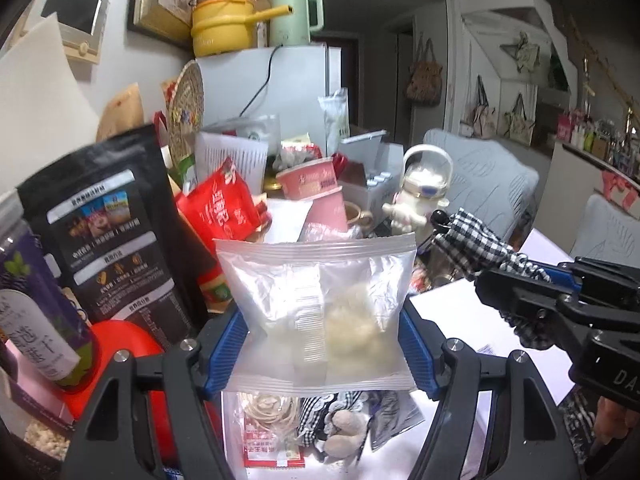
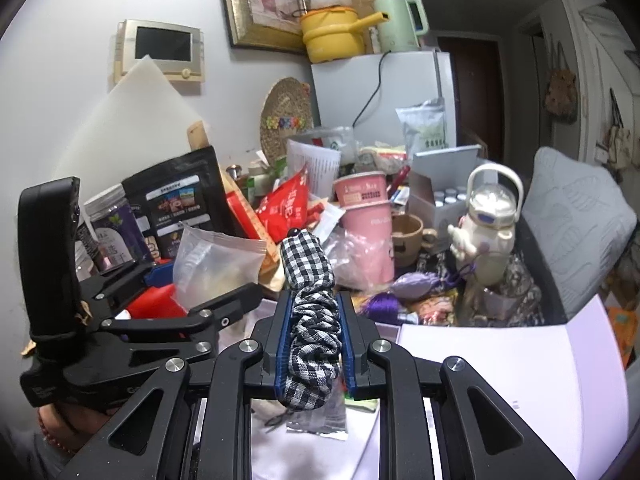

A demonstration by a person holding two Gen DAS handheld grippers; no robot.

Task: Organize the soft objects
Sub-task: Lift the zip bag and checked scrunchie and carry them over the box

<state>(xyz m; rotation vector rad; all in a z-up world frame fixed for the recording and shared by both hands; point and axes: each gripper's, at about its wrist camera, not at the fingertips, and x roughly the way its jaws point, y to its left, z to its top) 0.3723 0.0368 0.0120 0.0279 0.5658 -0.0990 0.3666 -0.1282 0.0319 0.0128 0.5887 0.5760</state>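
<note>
My left gripper (image 1: 323, 344) is shut on a clear zip bag (image 1: 320, 312) with pale soft contents, held upright above the table; the bag also shows in the right wrist view (image 2: 212, 264). My right gripper (image 2: 313, 344) is shut on a black-and-white checked fabric piece (image 2: 310, 320), which sticks up between the blue pads (image 2: 282, 344). In the left wrist view that fabric (image 1: 476, 248) and right gripper (image 1: 516, 292) are at the right, beside the bag. Below the bag lie a rubber-band packet (image 1: 272, 420), more checked cloth and a small plush (image 1: 344, 432).
The table is crowded: a black pouch (image 1: 116, 236), a purple jar (image 1: 36, 312), red snack bag (image 1: 224, 208), pink cups (image 2: 366, 220), brown mug (image 2: 408, 236), astronaut bottle (image 2: 488, 220), purple tassels (image 2: 412, 284). A white sheet (image 2: 500, 368) lies front right. A fridge (image 2: 384, 96) stands behind.
</note>
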